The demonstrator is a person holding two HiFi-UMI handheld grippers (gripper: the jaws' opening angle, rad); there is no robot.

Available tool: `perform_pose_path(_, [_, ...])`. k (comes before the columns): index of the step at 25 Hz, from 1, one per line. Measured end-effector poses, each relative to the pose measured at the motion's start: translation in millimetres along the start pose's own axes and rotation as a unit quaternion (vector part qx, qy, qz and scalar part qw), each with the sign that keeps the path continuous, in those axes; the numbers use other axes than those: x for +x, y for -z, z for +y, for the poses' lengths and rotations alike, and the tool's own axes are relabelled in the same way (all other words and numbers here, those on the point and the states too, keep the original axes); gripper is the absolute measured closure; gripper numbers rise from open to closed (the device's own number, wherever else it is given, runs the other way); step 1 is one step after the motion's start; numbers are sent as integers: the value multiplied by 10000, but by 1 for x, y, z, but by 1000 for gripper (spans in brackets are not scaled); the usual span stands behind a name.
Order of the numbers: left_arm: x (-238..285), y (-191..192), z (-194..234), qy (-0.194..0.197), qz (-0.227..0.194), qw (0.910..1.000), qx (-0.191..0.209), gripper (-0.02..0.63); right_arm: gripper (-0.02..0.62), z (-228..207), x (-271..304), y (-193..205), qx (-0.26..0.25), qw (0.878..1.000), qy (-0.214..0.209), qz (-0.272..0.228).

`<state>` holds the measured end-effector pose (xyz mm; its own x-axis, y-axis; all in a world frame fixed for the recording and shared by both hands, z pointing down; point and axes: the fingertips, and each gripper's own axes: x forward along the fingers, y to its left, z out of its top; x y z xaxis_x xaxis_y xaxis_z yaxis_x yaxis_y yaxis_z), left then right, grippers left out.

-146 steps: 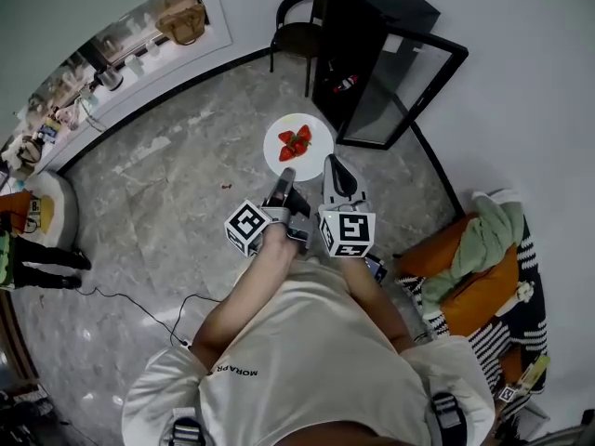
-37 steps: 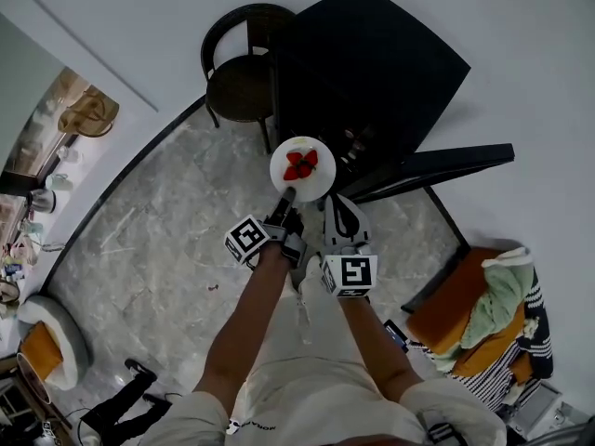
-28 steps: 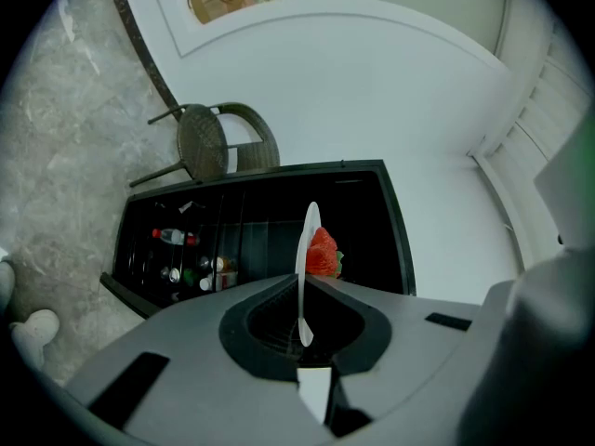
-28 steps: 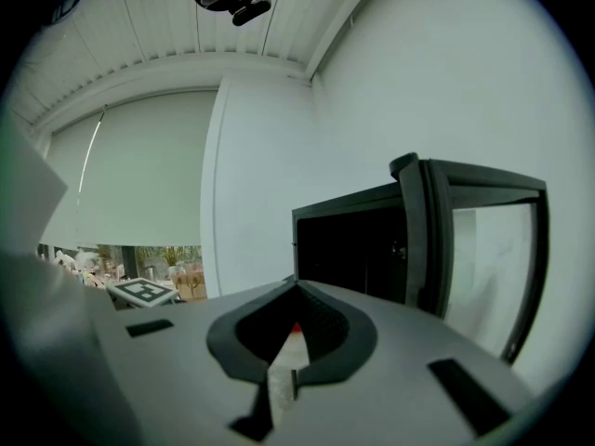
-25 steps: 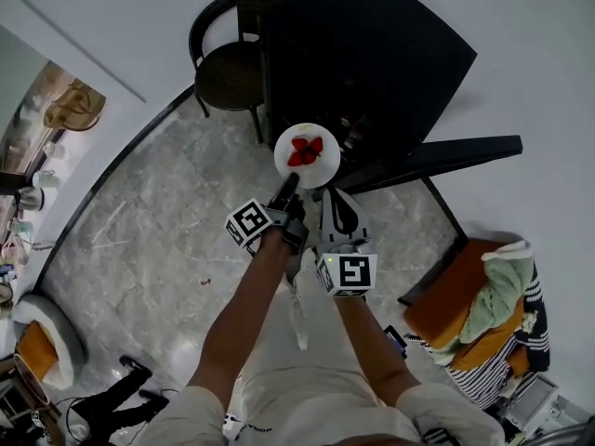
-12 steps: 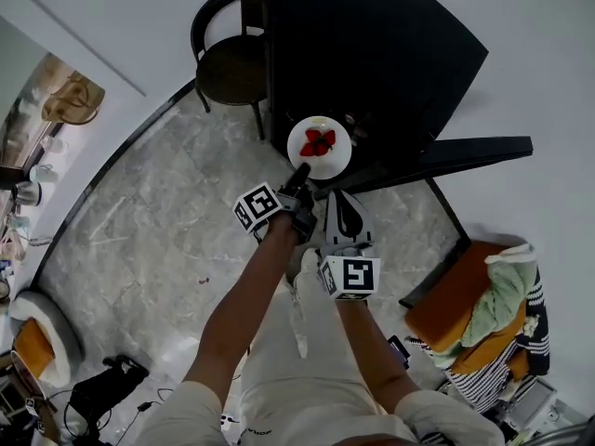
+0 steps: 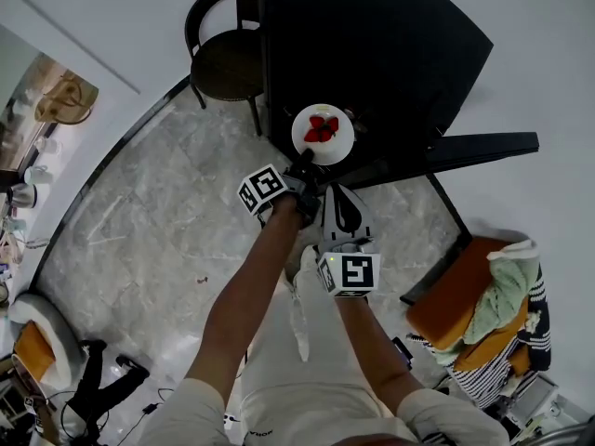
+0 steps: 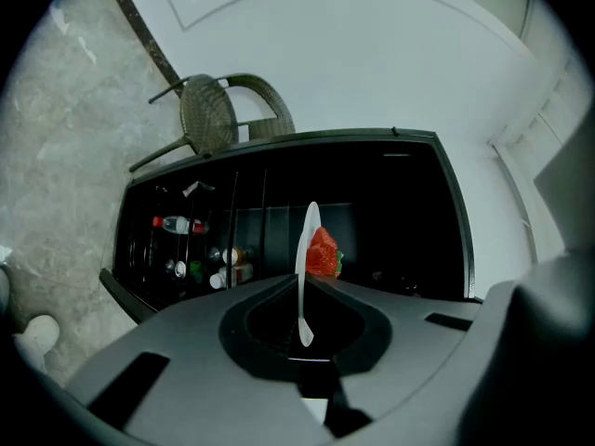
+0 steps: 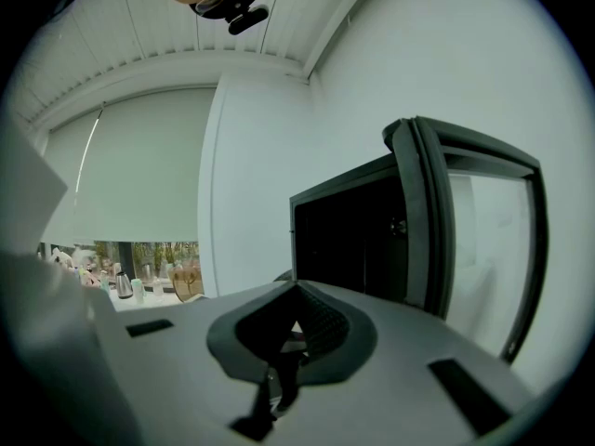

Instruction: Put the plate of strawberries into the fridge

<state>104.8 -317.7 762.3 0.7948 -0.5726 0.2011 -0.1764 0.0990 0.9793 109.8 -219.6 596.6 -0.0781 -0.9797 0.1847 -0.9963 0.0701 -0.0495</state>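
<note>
Left gripper [image 7: 304,163] clenched on the near rim of the plate [image 7: 340,145]; in the left gripper view I saw the plate edge-on between the jaws. Strawberries [image 7: 322,129] were heaped at its centre. The plate was held in the air at the open front of the black fridge [image 7: 372,35], with the dark interior behind it. I could not tell whether it was past the sill. Bottles [image 8: 177,223] showed inside at the left. Door [image 7: 483,144] stood wide open to the right. Right gripper [image 7: 337,193] was closed on nothing, just beside the left one and short of the plate. Chair [image 7: 223,63] stood beside the fridge.
</note>
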Motion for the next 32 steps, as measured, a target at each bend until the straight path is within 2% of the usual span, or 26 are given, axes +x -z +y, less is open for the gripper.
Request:
perform_pose_path(2, [6, -2, 6, -24, -15, 10000, -51, 597, 583, -1, 3, 1, -3, 10000, 1, -7])
perform_pose_path(6, [18, -2, 15, -104, 50, 9999, 118, 597, 583, -4, 5, 2, 10, 10000, 11, -8])
perform_pose_path(9, [27, 2, 20, -120, 120, 9998, 37, 597, 583, -2, 5, 4, -13, 10000, -57, 31])
perform_pose_path(15, [51, 15, 31, -204, 421, 9988, 143, 597, 583, -4, 4, 4, -29, 9999, -70, 77])
perform_pose_path(21, [68, 12, 43, -216, 366, 9987, -284, 597, 583, -5, 7, 0, -64, 9999, -99, 42])
perform_pose_path(32, [90, 19, 49, -360, 709, 9968, 59, 597, 583, -8, 9, 2, 53, 9999, -53, 97])
